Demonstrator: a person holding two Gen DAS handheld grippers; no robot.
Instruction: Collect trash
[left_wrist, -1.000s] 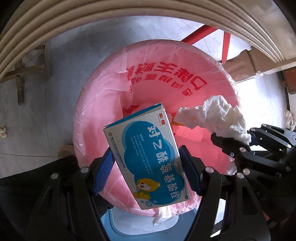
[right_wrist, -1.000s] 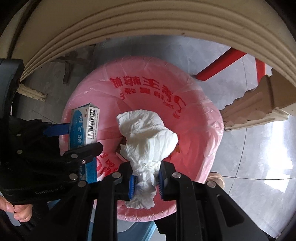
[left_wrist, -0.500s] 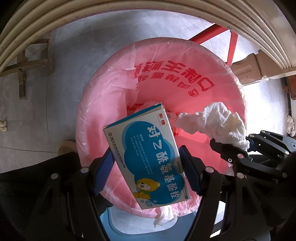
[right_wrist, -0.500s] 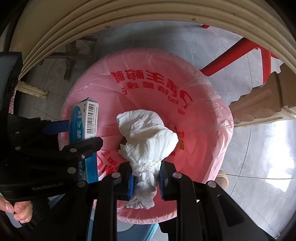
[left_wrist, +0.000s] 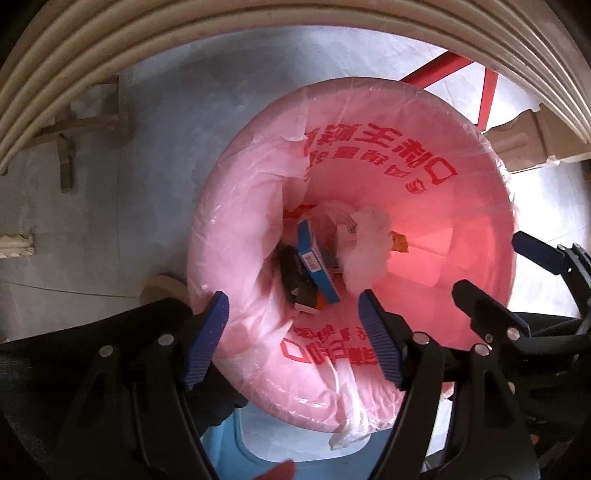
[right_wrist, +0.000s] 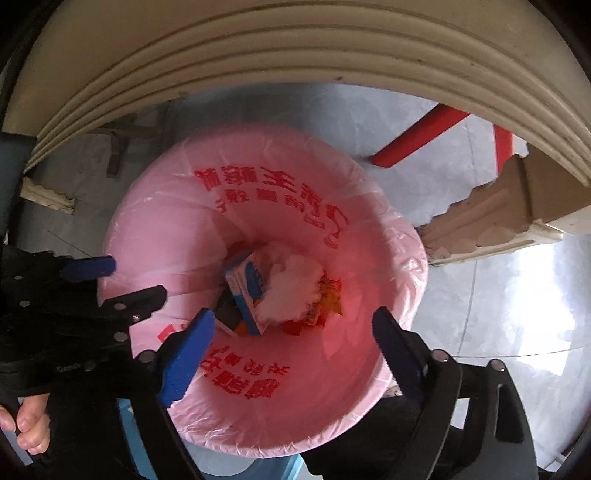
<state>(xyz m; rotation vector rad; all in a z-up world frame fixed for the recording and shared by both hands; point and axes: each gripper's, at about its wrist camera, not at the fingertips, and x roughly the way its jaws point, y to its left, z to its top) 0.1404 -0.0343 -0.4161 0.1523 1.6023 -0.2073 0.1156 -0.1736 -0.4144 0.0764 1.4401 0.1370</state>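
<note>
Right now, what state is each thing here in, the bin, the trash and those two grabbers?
Pink-lined bin: upright, uncovered, trash at the bottom.
Blue box: lying tilted inside the bin, not held.
White tissue: crumpled, inside the bin beside the box.
Left gripper: fingers opening, empty.
Right gripper: fingers opening, empty.

Ribbed cream bench rim (left_wrist: 258, 33) arcing across the top. Below it, pale grey floor (left_wrist: 155, 192) with a bright glare patch at the right. Just under the rim's right end, a red metal frame (left_wrist: 443, 66) of slanted bars, and beside that a carved cream leg (right_wrist: 491, 221) with a stepped edge. Under the rim's left end, brown wooden cross pieces (left_wrist: 74, 129) on the floor; further down, a pale strip of moulding (right_wrist: 44, 195).
</note>
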